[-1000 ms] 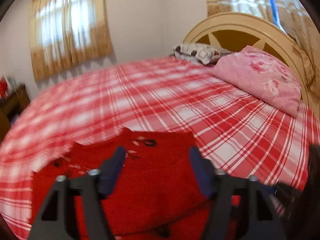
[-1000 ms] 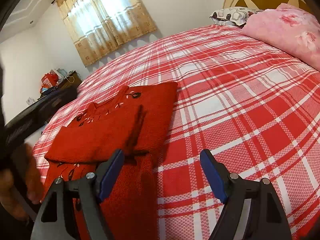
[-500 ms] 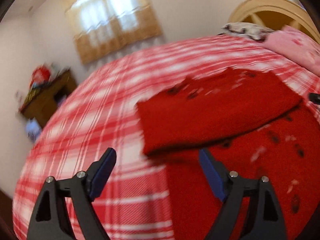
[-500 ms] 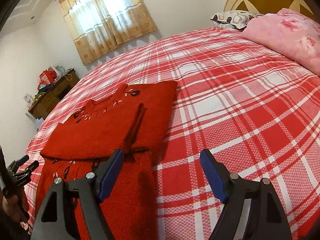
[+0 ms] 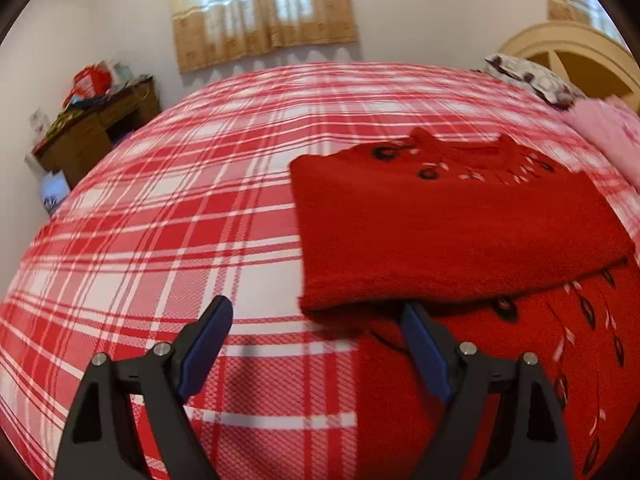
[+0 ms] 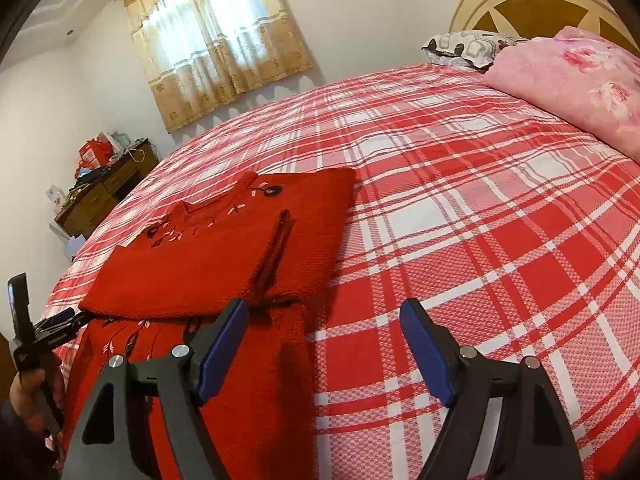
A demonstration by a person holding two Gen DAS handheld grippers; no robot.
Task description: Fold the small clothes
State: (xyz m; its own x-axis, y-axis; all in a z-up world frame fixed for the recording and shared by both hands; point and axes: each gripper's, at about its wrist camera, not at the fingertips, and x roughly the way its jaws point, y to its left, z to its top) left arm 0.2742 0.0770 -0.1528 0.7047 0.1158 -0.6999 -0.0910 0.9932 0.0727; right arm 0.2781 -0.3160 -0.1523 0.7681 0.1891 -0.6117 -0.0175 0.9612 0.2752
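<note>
Red knit sweater [image 5: 460,232], frame right: soft, floppy, we judge; we'd take its folded lower-left corner. Left gripper [image 5: 316,340] jaws opening, empty; right gripper [image 6: 324,336] released.

From low over the bed's near left edge, the red sweater [image 5: 460,224] is viewed closely along the left gripper [image 5: 316,332]. The right wrist view is aimed across the plaid bedspread [image 6: 460,240] toward the headboard [image 6: 532,4]. Sweater, curtained window [image 5: 260,4] and dresser [image 5: 96,128] are shared.
</note>
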